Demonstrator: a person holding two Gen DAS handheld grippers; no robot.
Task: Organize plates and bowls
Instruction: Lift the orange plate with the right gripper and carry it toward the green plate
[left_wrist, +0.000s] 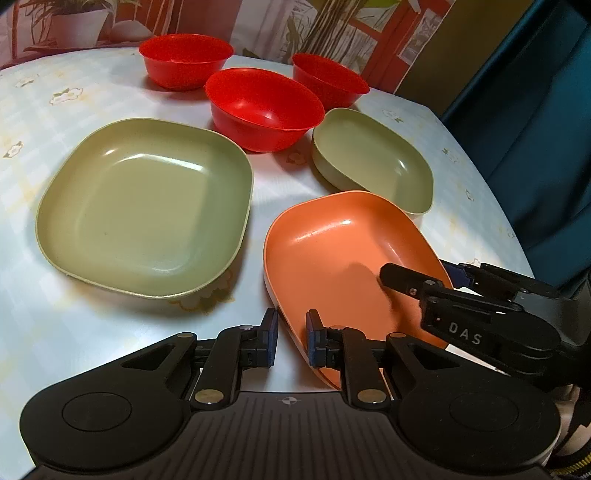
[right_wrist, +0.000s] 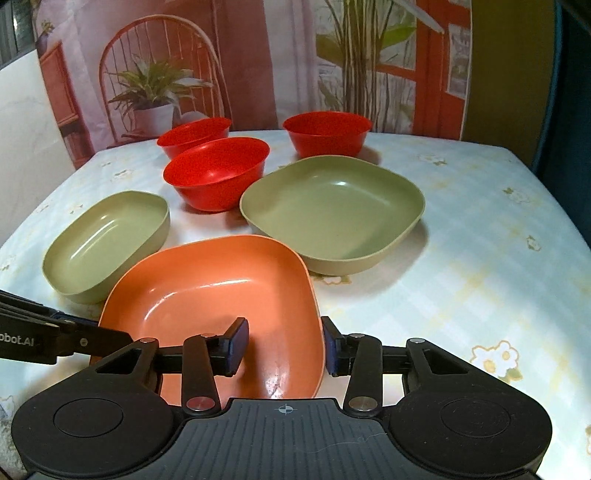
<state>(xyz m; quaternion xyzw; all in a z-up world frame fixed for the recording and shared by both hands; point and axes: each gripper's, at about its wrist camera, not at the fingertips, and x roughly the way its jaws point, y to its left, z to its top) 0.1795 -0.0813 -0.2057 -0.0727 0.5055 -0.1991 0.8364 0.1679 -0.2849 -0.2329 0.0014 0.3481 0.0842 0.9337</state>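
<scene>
An orange square plate lies at the near edge of the table. My left gripper is shut on its near-left rim, one pad outside the wall and one inside. The right gripper straddles the opposite rim: the right pad sits against the outer wall, the left pad hangs free inside the plate, so it is open. A large green square plate, a smaller green dish and three red bowls stand behind it.
The table wears a pale blue floral cloth. Its edge drops off beside the small green dish, with dark blue fabric beyond. A printed backdrop with plants hangs behind the bowls.
</scene>
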